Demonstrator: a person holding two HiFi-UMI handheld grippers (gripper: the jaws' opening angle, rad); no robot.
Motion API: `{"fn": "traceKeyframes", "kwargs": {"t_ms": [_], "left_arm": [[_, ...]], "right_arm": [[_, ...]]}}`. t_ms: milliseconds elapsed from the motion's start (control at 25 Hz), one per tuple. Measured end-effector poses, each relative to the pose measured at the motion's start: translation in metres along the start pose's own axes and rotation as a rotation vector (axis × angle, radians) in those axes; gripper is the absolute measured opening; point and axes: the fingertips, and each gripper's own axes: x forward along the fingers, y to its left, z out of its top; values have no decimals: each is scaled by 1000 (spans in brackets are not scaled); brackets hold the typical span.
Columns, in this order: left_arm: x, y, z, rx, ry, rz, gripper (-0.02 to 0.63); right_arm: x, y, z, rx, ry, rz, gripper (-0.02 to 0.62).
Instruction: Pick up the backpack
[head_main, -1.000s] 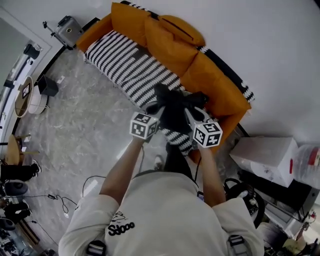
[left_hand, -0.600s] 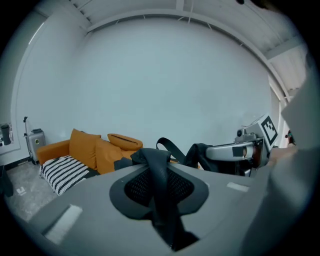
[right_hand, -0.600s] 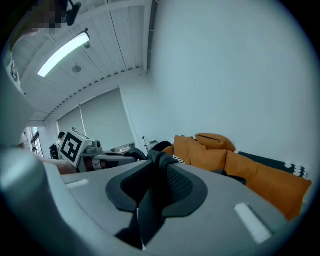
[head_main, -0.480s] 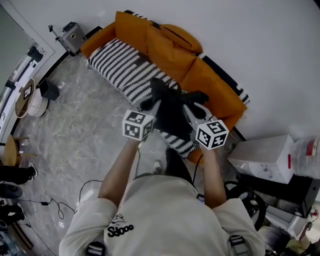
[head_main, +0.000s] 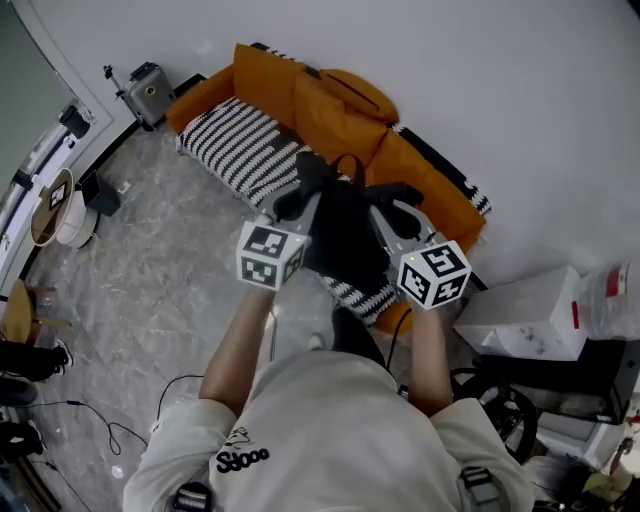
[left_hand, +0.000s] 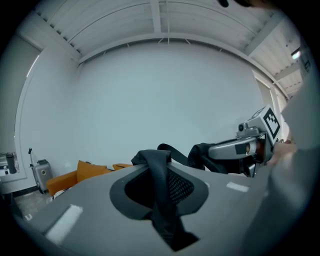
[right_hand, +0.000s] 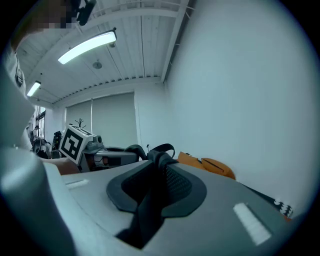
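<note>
Left hand-held gripper (head_main: 296, 207) is clenched on a black strap (left_hand: 159, 185). Right hand-held gripper (head_main: 388, 208) has its jaws closing on the other strap (right_hand: 150, 200). Backpack (head_main: 345, 235) hangs between them, seemingly lifted off the sofa (head_main: 300, 110). Pick-up looks basically done, just hold it.

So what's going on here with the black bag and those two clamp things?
A person holds a two-jaw gripper in each hand and has a black backpack up over the orange sofa. The left gripper is shut on one shoulder strap. The right gripper has its jaws closing on the other strap, which is pinched between them. The backpack hangs between the two grippers.
</note>
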Motion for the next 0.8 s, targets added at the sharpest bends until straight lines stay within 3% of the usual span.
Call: {"fn": "traceKeyframes", "kwargs": {"t_ms": [440, 800], "left_arm": [[-54, -15, 70, 64, -115, -19, 57], [-84, -19, 87, 83, -160, -3, 58]], "right_arm": [[-34, 38, 64, -59, -79, 7, 55], [-45, 62, 83, -112, -96, 21, 55]]}}
